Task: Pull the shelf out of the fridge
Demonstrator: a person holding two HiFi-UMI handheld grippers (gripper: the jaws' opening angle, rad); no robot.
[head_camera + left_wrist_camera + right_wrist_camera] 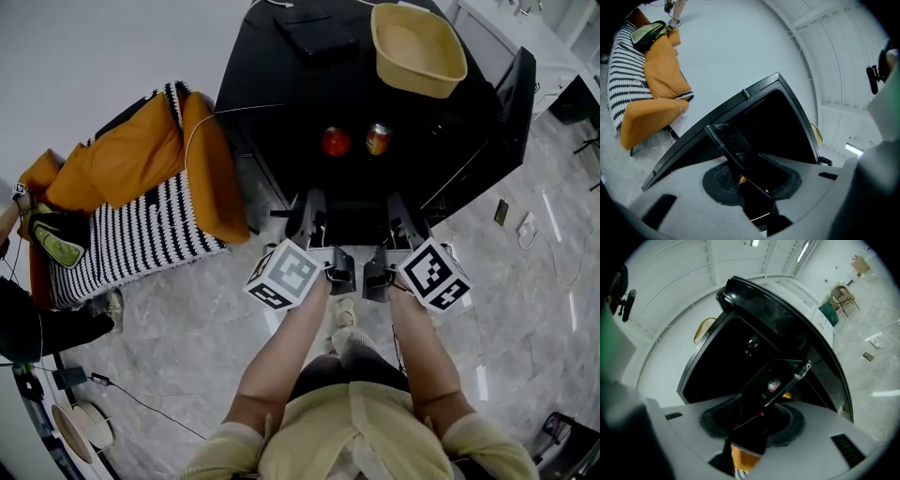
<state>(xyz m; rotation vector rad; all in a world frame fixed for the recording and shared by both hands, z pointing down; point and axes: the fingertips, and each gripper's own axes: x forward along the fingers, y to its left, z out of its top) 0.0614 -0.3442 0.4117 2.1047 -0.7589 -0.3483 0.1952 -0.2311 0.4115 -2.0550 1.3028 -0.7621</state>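
The black fridge (281, 84) stands in front of me with its door (487, 131) swung open to the right. A dark glass shelf (356, 202) sticks out of its front. A red round fruit (336, 142) and a can (378, 139) show at the shelf's far part. My left gripper (314, 208) is shut on the shelf's front edge at the left, and my right gripper (401, 214) is shut on it at the right. In the left gripper view the shelf's edge (731, 145) runs slantwise into the left gripper (745, 183). In the right gripper view the glass (787, 369) sits in the right gripper (759, 420), with the can (774, 385) showing through it.
A yellow basin (417, 47) and a flat dark case (314, 33) lie on top of the fridge. An orange armchair with a striped blanket (141, 197) stands to the left. Cables and small items lie on the grey tiled floor (187, 347).
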